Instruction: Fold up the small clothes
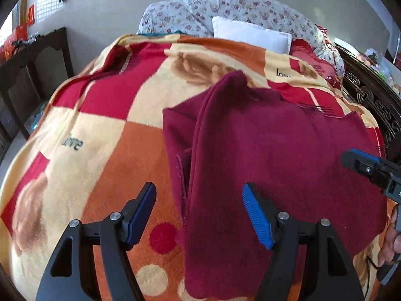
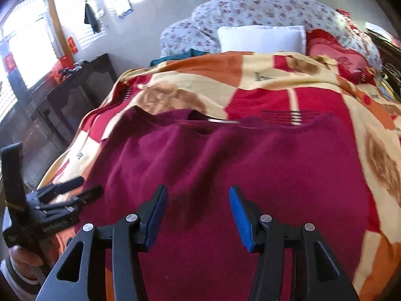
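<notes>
- Maroon garment (image 1: 275, 150) lay spread on the checkered blanket (image 1: 100, 125) covering the bed, one sleeve folded over its body.
- Left gripper (image 1: 199, 215) hung above the garment's left edge, jaws wide apart, holding nothing.
- Right gripper (image 2: 198, 215) hung over the garment's middle, jaws apart, empty.
- White pillow (image 2: 260, 39) and floral quilt (image 2: 275, 7) sat at the bed's far end.

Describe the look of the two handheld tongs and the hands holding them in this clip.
Both tongs, left and right, share one build: matte black plastic frames with triangular cutouts, silver pivot screws and ribbed blue pads. The left one carries small white lettering on its body. The left hand shows a pale cuff.
</notes>
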Demonstrator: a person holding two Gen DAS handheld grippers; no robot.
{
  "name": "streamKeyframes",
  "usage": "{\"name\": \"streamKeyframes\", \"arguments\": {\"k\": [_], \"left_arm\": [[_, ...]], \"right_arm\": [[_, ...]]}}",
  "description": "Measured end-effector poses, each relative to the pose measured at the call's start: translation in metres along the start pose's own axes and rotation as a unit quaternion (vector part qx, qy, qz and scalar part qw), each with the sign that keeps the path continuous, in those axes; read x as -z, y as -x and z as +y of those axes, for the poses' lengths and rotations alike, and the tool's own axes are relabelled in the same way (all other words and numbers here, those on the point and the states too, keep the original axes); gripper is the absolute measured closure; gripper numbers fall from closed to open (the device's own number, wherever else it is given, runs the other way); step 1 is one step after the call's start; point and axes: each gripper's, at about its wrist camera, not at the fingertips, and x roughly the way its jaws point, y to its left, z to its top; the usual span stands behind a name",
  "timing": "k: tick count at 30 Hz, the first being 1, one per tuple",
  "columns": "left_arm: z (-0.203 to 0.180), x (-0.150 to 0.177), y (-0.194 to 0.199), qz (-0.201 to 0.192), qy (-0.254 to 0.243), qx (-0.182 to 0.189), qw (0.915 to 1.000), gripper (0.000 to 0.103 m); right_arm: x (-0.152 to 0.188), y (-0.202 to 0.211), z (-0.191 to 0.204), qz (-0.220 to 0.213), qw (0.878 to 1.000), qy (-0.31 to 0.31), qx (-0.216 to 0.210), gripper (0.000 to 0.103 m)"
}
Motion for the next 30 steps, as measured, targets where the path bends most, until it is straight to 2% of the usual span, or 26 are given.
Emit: {"name": "streamKeyframes", "arguments": {"k": [4,9,12,19,25,30], "left_arm": [[0.002,0.004,-0.011,0.005,0.015,-0.001,0.9999,0.032],[0.003,0.007,-0.019,-0.004,0.028,-0.004,0.9996,0.024],[0.006,0.008,-0.023,-0.002,0.037,0.001,0.9993,0.021],[0.011,0.012,-0.018,0.001,0.053,0.013,0.9985,0.021],[0.015,0.016,-0.017,-0.001,0.059,0.03,0.9978,0.021],[0.026,0.02,-0.019,0.002,0.08,0.065,0.9947,0.02]], "right_arm": [[-0.007,-0.038,0.005,0.003,1.0,-0.001,0.022,0.047],[-0.016,-0.055,0.018,-0.012,0.998,0.022,0.062,0.045],[-0.021,-0.053,0.021,-0.008,0.997,0.028,0.068,0.045],[-0.018,-0.022,0.03,-0.035,0.998,0.024,0.048,0.045],[-0.014,-0.057,0.025,0.004,0.998,0.022,0.059,0.044],[-0.022,-0.06,0.032,0.019,0.997,0.031,0.069,0.036]]}}
